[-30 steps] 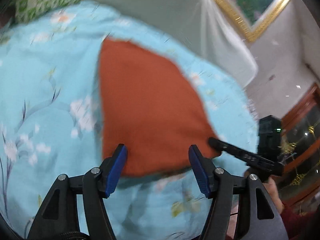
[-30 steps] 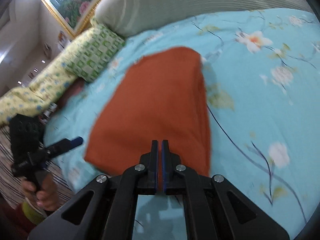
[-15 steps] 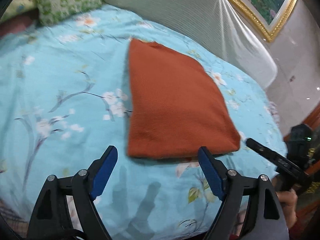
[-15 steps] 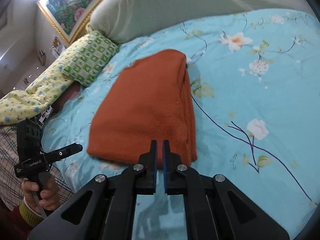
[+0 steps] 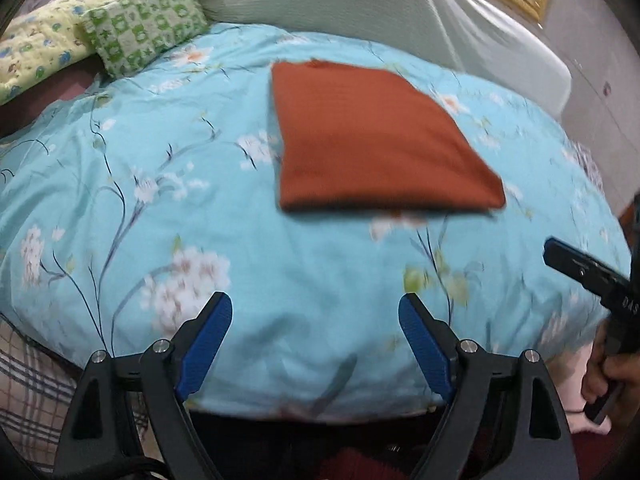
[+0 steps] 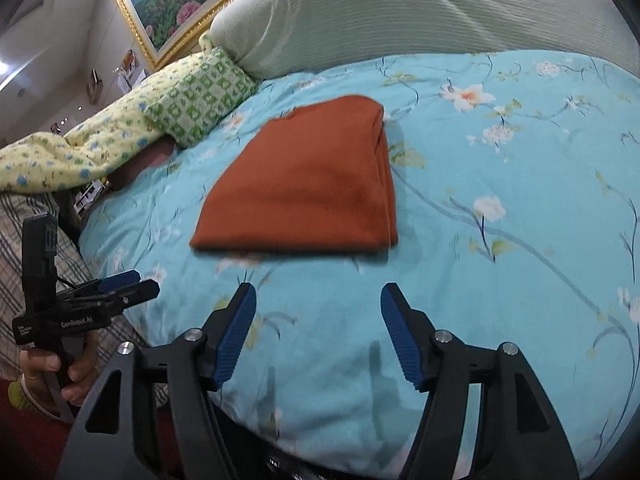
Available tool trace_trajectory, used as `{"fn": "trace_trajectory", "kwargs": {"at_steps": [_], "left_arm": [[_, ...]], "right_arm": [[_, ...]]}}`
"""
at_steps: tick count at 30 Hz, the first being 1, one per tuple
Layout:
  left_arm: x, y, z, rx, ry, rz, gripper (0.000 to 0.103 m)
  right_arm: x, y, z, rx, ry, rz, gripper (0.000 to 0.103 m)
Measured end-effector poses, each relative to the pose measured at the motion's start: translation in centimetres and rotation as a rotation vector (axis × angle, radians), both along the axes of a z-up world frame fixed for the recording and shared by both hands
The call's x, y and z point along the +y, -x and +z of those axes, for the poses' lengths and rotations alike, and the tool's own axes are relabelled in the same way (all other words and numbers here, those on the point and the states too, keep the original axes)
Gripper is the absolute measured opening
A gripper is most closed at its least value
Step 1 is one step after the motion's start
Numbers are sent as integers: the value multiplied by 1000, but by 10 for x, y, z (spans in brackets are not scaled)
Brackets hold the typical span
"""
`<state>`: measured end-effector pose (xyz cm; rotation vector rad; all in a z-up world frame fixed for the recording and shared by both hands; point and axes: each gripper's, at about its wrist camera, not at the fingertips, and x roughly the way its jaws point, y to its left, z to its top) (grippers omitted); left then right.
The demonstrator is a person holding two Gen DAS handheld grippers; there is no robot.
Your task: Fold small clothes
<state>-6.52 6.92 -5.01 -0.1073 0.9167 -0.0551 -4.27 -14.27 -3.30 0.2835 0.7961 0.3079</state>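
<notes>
Item: rust-orange folded garment [image 5: 376,140], lying flat on the floral turquoise duvet [image 5: 160,216] of the bed, well apart from both tools.

Handling, by judgement: soft knit or fleece, light, limp, not fragile, not slippery. It will sag and unfold if lifted by one layer only. Best taken at the stacked edge or at a near corner, with all the layers pinched together.

Left to right:
- Yellow patterned quilt [image 6: 80,152] and green checked pillow [image 6: 200,100], at 10 o'clock from the garment.
- Left gripper [image 5: 314,346], at 6 o'clock in its own view; jaws apart and opening, nothing between them, only duvet beyond.
- Garment, central.
- Right gripper [image 6: 318,334], at 6 o'clock in its own view; jaws apart and opening, nothing between them.
- Pale ribbed bolster [image 6: 420,12], at 12 o'clock.

View differences:
- The left wrist view shows the garment's plain left edge and blurred near hem. The right gripper enters at 4 o'clock with a hand on its grip.
- The right wrist view shows the layered edges stacked along the garment's right side, which the other view hides. It also shows the left gripper at 8 o'clock, held in a hand [image 6: 56,368], and a gilt-framed floral painting [image 6: 172,4] at 11 o'clock.
</notes>
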Motion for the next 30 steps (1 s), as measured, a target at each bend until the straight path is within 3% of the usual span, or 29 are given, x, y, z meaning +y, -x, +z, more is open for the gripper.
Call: {"fn": "trace_trajectory", "kwargs": {"at_steps": [8,14,23,30], "left_arm": [[-4,11,12,-80,-92,-9,86],[-2,2,31,-151,-104,-10,86],[-2,-41,34,-122,-114,5,86],[6,-68,23,-57,-68,1,86]], "right_arm": [[3,11,-14,32,21,3,73],[4,3,0,-23,41,13,82],[12,-30,18,-54,74,39,84],[20,-57,15,-23,117,64,86]]}}
